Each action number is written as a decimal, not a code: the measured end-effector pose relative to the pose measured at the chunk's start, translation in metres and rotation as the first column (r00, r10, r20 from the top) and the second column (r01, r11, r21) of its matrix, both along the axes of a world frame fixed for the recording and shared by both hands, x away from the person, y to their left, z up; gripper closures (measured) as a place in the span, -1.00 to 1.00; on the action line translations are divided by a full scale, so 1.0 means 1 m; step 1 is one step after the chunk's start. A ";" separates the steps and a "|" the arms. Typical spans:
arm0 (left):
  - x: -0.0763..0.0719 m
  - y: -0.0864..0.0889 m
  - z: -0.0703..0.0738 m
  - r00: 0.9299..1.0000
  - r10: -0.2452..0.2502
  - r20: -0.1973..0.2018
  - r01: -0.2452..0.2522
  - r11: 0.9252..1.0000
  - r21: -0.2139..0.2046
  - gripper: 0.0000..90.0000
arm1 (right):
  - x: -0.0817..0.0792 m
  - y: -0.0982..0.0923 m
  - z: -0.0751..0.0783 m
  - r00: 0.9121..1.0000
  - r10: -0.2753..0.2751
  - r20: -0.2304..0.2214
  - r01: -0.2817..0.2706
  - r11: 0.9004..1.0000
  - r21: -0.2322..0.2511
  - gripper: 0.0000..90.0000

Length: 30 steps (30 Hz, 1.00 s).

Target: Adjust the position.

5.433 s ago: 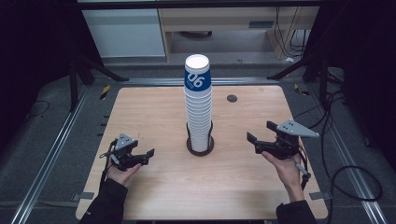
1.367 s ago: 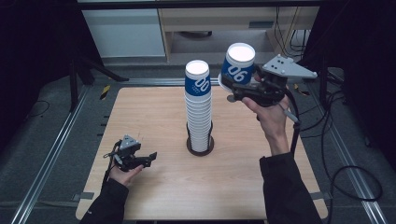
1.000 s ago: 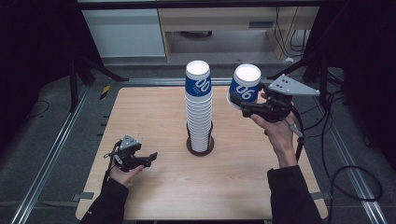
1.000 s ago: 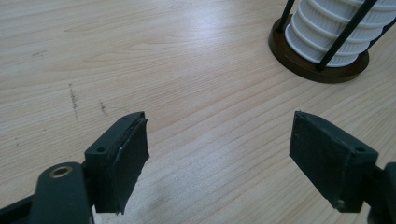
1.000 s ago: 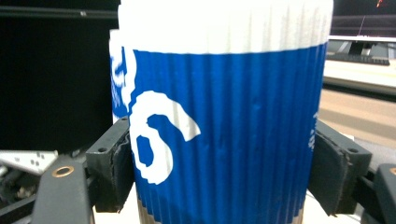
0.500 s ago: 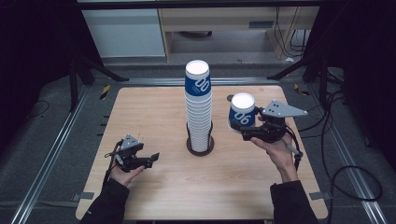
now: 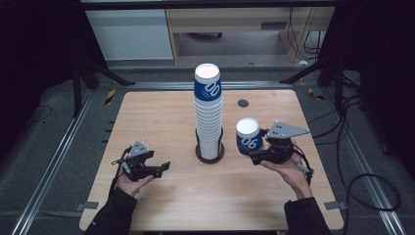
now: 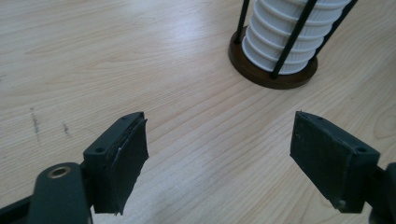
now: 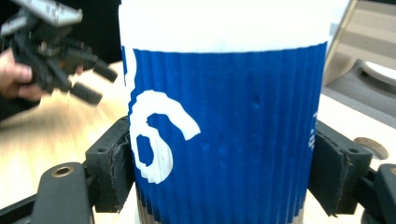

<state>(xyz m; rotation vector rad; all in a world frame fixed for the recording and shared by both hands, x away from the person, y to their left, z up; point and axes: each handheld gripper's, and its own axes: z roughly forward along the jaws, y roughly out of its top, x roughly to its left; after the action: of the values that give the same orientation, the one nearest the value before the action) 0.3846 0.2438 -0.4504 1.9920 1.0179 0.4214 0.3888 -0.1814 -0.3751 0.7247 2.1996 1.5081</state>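
The right gripper (image 7: 258, 155) pinches a single blue paper cup (image 7: 248, 136) by its ribbed wall; in the right gripper view both pads press against the cup's sides (image 9: 224, 130). The cup stands upright, inverted, white base uppermost, just to the right of the cup stack (image 7: 208, 112) and low over the table (image 7: 161, 112). Whether its rim touches the wood cannot be told.

The left gripper (image 7: 159, 169) rests near the table's front left with jaws spread and nothing between them; the left gripper view looks toward the stack's round holder base (image 8: 271, 70).

Step in hand: placing the separated cup beside the stack. The next move calls for seating the rim flat on the table, then releasing without tipping the cup.
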 end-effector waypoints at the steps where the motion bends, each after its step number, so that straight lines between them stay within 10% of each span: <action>1: -0.001 -0.002 0.002 1.000 -0.014 0.003 0.014 1.000 0.003 -0.59 | -0.001 0.002 -0.006 1.000 0.021 -0.008 -0.021 1.000 -0.010 -0.53; 17: -0.010 -0.018 0.013 0.995 -0.105 -0.003 0.104 0.994 -0.015 -0.60 | -0.003 0.029 -0.028 0.985 0.167 -0.037 -0.171 0.975 -0.140 -0.53; 30: -0.019 -0.032 0.021 0.979 -0.203 -0.007 0.203 0.979 -0.035 -0.60 | -0.001 0.067 -0.055 0.943 0.317 -0.099 -0.332 0.904 -0.267 -0.53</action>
<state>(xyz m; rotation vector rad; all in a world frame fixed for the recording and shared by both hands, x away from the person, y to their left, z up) 0.3661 0.2123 -0.4291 2.0446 0.8119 0.2813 0.3881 -0.1142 -0.4300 0.3196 2.6055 1.2832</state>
